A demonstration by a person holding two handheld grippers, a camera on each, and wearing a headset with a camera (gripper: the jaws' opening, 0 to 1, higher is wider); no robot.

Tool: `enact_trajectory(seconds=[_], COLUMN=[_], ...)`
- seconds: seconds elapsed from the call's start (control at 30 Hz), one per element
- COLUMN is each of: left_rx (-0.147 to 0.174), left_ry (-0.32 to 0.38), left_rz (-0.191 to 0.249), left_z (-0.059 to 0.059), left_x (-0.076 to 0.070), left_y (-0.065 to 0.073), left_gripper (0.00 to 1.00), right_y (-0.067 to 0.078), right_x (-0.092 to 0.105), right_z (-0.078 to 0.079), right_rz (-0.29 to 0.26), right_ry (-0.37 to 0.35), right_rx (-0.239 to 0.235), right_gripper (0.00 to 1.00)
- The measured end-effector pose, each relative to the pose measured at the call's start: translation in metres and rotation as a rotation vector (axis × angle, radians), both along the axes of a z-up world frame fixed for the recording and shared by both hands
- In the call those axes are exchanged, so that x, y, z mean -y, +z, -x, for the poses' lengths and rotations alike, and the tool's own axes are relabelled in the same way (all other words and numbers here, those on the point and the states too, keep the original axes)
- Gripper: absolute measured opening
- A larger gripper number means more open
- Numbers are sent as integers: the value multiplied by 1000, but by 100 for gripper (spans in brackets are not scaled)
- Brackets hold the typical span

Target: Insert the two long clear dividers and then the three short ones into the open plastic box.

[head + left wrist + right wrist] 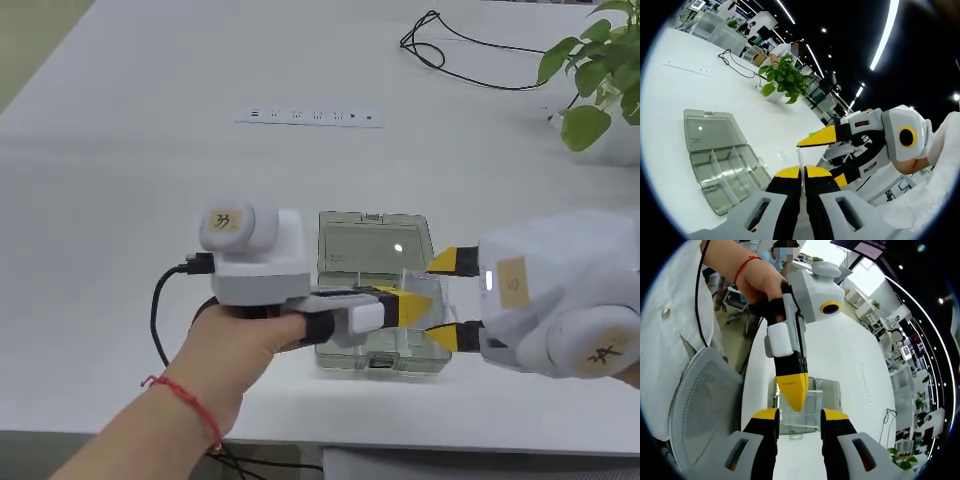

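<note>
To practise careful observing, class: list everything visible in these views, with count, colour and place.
table: one, white, under everything
plastic box: one, clear, open, table centre
clear divider: one, in left gripper, over box
flat strip: one, white, far side
cable: one, black, far right
plant: one, green, right edge
mesh chair: one, grey, beside table
left gripper: one, white, yellow tips, shut
right gripper: one, white, yellow tips, open
hand: one, holding left gripper
</note>
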State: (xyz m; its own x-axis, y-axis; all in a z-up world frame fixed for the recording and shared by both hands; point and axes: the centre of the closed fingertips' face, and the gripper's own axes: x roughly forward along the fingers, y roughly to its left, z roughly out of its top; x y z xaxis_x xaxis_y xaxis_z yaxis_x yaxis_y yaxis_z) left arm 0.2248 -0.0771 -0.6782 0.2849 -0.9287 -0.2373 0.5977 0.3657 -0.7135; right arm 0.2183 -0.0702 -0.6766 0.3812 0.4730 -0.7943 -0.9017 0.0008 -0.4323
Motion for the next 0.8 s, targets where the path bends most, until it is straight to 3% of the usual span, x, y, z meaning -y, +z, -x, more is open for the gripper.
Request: enact_trajectory(seconds=[0.03,0.1,0.23,0.33,0.4,0.47,0.57,0.6,0.73,0.8], left_rx=[30,12,67,146,217,276,384,424,532,541], left_ry=[-2,-2,-25,-74,-116,-156,-228,-252,-321,-325], left_rz=[-8,5,-30,-63,-79,-106,-116,-117,-114,-108], left_z=[-2,-2,-2,1,5,9,18,21,32,34], left_x=[0,1,1,-1,-1,-2,-1,-2,-3,-4], left_y=[0,2,1,0,2,1,5,6,10,13], left_gripper=[0,0,0,0,0,0,0,0,0,0], right_y=[1,3,11,14,19,20,25,27,34,35], right_x=[0,-2,-2,-1,-1,1,2,1,-5,-7], right_z=[-1,-1,-1,-1,-1,3,4,8,16,18], right_rz=[-4,-21,-71,-115,-161,-186,-228,-250,-289,-293], right_ry=[-1,-6,-21,-32,-41,-33,-25,-19,10,19], right_rx=[2,-6,-40,-89,-143,-222,-291,-347,-439,-462], right_gripper=[33,33,34,33,32,30,26,25,19,17])
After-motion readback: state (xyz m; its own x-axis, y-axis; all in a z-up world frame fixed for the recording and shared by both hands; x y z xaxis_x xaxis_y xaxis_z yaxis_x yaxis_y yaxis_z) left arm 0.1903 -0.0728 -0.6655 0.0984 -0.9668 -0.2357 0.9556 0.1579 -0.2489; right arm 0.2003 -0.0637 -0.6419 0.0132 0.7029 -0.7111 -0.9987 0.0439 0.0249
